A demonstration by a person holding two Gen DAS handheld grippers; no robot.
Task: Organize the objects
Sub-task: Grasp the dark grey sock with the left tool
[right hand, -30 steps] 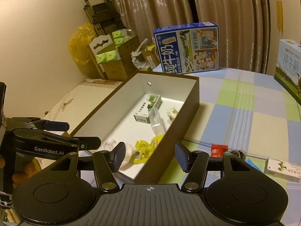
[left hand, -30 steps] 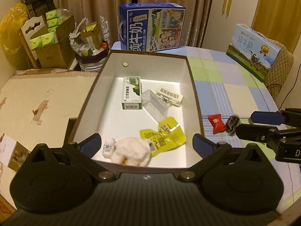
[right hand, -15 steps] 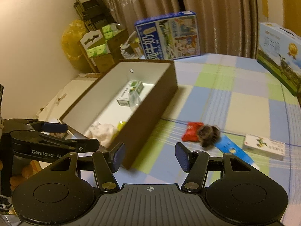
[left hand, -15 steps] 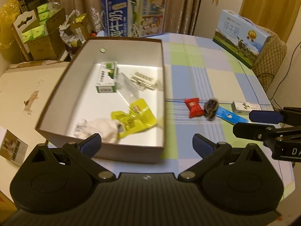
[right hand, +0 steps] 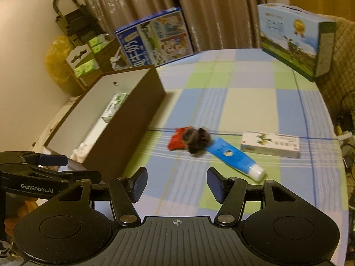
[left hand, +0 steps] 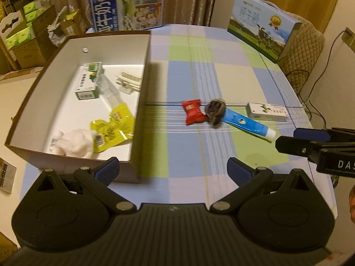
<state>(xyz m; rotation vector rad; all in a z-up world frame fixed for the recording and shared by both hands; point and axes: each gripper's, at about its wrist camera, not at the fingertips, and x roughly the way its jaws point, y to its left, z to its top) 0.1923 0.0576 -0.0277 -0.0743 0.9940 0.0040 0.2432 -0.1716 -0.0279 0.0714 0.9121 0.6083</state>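
A checked tablecloth point(left hand: 199, 71) in pale blue, green and cream covered the table, with brown pleated curtains point(right hand: 221, 11) hanging behind it and a quilted chair back point(left hand: 308, 48) at the far right. Two glossy printed cartons stood at the far edge: a dark blue milk carton point(left hand: 126, 2) bearing large white Chinese characters, and a light blue gift carton point(left hand: 261, 24) showing a pasture and a gold seal.

On the left sat a rectangular cardboard box point(left hand: 142, 102), brown outside and white inside, open at the top. It held a small green-and-white carton point(left hand: 88, 82), a crinkled yellow pouch point(left hand: 113, 128), a wad of white cloth point(left hand: 75, 141) and a pale ribbed piece (too blurred to name).

On the cloth to the right of the box lay a row of loose items: a red foil sachet point(left hand: 193, 112), a dark fuzzy bundle point(left hand: 215, 110) touching it, a blue tube point(left hand: 246, 124) with a white cap, and a flat white carton point(left hand: 268, 112) with a green plant print.

The left gripper point(left hand: 173, 170) hovered near the box's near right corner, its blue-padded fingers spread wide with nothing between them. The right gripper point(right hand: 177, 185) was likewise parted and empty, with the tube and bundle lying just beyond its tips. Its housing read "DAS" in the left view; the left one's read "GenRobot.AI".
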